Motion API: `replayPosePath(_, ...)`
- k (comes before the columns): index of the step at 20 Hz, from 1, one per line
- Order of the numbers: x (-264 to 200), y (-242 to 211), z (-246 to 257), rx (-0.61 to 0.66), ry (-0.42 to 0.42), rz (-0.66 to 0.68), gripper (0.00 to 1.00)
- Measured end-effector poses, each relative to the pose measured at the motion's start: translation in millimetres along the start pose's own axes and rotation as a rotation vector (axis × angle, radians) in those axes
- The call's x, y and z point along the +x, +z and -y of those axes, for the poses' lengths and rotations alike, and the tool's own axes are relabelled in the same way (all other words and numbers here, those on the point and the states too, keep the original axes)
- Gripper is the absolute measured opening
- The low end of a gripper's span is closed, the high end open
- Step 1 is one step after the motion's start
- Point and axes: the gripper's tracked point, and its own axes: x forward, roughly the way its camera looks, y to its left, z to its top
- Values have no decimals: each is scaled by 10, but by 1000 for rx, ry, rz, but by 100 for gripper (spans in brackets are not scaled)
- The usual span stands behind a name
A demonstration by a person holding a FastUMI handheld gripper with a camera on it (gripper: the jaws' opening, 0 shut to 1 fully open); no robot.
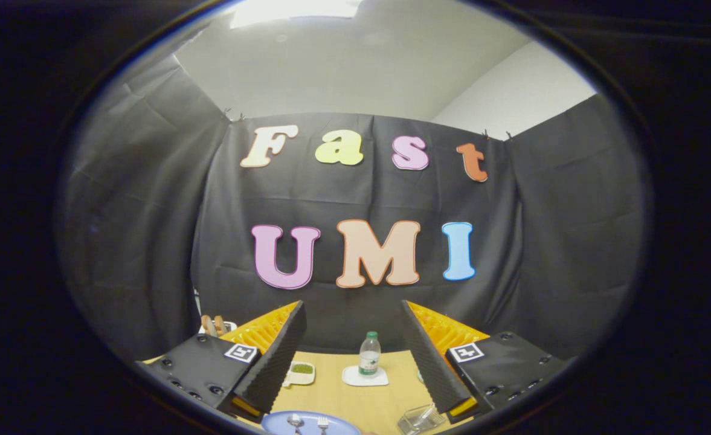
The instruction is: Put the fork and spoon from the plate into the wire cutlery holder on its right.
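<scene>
Gripper view. My claw [355,356] is held high and level, its two fingers wide apart with nothing between them. The ribbed black pads [270,368] face each other across bare table [355,399].

The blue plate [310,424] lies low between the fingers, nearest the camera and toward the left finger. The spoon [295,422] and fork [323,423] lie side by side on it, spoon to the left, heads toward the booth wall. Only their upper ends are in sight, so I cannot judge handle direction.

Just right of the plate, close under the right finger, stands a pale see-through container [420,418]. It is probably the cutlery holder, though the edge distortion leaves its wire form unclear to me.

Beyond the fingers stand a small bottle [369,354] with a green cap on a white coaster [365,377], and a small white dish [300,372] of something green. Neither is in the working path.

Assessment: the first pick is not yet begun. To do it well I would tip the claw down until the plate sits ahead of the fingertips, then take one utensil only. The fork is the nearer to the holder. I would straddle its handle crosswise, keep the fingers clear of the spoon, and close without scraping the plate. The carry to the right is short; I would lift clear of the holder's rim before lowering.
</scene>
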Motion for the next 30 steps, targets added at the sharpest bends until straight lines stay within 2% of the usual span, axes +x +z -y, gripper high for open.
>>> replayPosePath(5, -9, -573, -126, -29, 53, -146, 99)
replayPosePath(13, -203, -1638, -398, -156, 167, -410, 99)
replayPosePath(16, -305, -2022, -494, -157, 217, -500, 99)
replayPosePath(21, -491, -2662, -429, -179, 226, -660, 99)
replayPosePath(25, -603, -3128, -404, -242, 237, -768, 99)
replayPosePath(30, -812, -3558, -373, -264, 252, -891, 99)
